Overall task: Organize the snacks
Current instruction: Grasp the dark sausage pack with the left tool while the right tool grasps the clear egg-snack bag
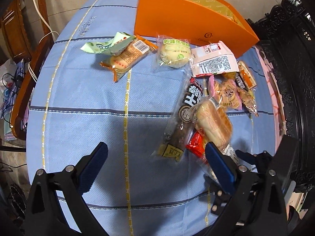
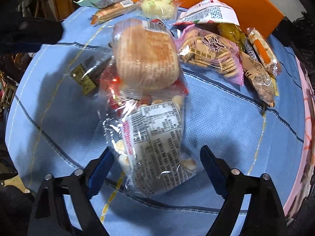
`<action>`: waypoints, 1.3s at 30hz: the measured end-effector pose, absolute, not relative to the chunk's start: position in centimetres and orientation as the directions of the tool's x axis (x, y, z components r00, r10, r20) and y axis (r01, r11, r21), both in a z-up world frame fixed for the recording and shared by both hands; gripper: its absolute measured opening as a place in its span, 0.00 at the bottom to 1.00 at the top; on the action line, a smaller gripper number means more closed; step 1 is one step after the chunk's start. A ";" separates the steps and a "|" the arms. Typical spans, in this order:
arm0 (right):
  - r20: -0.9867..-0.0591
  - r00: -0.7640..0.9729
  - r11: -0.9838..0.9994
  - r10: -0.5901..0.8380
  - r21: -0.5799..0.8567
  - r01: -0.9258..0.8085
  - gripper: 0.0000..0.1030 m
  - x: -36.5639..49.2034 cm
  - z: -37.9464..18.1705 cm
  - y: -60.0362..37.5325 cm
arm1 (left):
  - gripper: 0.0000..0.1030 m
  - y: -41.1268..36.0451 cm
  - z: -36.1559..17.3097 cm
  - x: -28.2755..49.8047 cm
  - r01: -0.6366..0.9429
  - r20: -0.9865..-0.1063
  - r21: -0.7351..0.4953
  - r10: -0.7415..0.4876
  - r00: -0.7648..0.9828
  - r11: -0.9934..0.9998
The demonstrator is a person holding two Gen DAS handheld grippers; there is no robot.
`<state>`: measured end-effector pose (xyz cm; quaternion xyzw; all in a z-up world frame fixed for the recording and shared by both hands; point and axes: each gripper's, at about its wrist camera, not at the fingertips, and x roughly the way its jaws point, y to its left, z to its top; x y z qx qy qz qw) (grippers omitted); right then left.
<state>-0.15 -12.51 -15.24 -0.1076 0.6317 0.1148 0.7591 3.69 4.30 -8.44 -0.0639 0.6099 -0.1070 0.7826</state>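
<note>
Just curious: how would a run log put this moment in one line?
stage: reaching | right tongs: open around bread bag | left tongs: open, empty | orange box: behind snacks

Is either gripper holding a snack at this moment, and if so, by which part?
Nothing is held. The left gripper is open over bare cloth. The right gripper straddles the labelled end of the clear bread packet, but its jaws stand clear of the wrapper.

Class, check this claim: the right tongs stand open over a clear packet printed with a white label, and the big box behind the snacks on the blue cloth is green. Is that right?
Not quite. The box is orange, not green, as the right wrist view shows. The rest holds: the right tongs stand open over the clear packet with the white label, and the snacks lie on the blue cloth.
</note>
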 end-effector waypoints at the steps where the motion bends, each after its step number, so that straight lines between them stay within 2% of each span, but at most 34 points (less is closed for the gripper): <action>1: -0.986 0.162 0.952 0.044 -0.008 -0.307 0.67 -0.1 -15.5 -12.5 | 0.94 4.3 -8.6 3.6 0.090 -0.942 -0.228 -0.243 0.232 0.970; 3: -0.985 0.165 0.952 0.055 0.002 -0.305 0.60 -0.3 -15.7 -12.4 | 0.94 4.5 -8.9 3.5 0.089 -0.946 -0.221 -0.236 0.223 0.971; 4: -0.984 0.168 0.954 0.063 0.009 -0.301 0.51 -0.5 -15.7 -12.5 | 0.94 4.6 -9.1 3.4 0.086 -0.947 -0.221 -0.234 0.218 0.972; 5: -0.983 0.165 0.955 0.078 0.027 -0.295 0.45 -0.4 -15.4 -12.8 | 0.94 4.5 -9.3 3.4 0.085 -0.948 -0.222 -0.235 0.213 0.971; 7: -0.980 0.160 0.961 0.120 0.074 -0.268 0.42 -0.3 -14.9 -14.2 | 0.94 4.2 -9.7 3.3 0.094 -0.949 -0.222 -0.237 0.206 0.970; 17: -0.958 0.230 0.985 0.170 0.164 -0.044 0.42 -0.8 -11.9 -22.0 | 0.94 0.1 -12.2 3.7 0.264 -0.969 -0.131 -0.179 0.170 0.956; 29: -0.956 0.224 0.980 0.191 0.198 0.011 0.42 -1.5 -11.7 -23.8 | 0.94 -0.5 -14.3 7.1 0.249 -0.969 -0.153 -0.195 0.151 0.956; 30: -0.956 0.223 0.980 0.191 0.199 0.013 0.43 -1.5 -11.7 -24.0 | 0.92 -0.8 -14.5 7.5 0.250 -0.969 -0.152 -0.194 0.152 0.956; 31: -0.956 0.222 0.979 0.192 0.201 0.016 0.43 -1.4 -11.6 -24.2 | 0.77 -1.0 -14.7 7.8 0.256 -0.969 -0.154 -0.197 0.150 0.954; 33: -0.957 0.223 0.980 0.188 0.199 0.028 0.44 -1.2 -11.7 -24.2 | 0.66 -1.9 -14.9 8.0 0.290 -0.969 -0.134 -0.187 0.164 0.948; 36: -0.958 0.221 0.980 0.185 0.196 0.031 0.44 -0.9 -11.7 -24.1 | 0.63 -2.8 -15.1 8.1 0.324 -0.972 -0.093 -0.156 0.174 0.942; 38: -0.958 0.218 0.981 0.184 0.195 0.027 0.44 -0.7 -11.7 -23.9 | 0.49 -3.0 -15.0 7.9 0.333 -0.969 -0.102 -0.169 0.181 0.937; 39: -0.958 0.218 0.980 0.187 0.197 0.025 0.44 -0.7 -11.7 -23.8 | 0.30 -3.1 -14.8 7.9 0.337 -0.966 -0.123 -0.191 0.176 0.933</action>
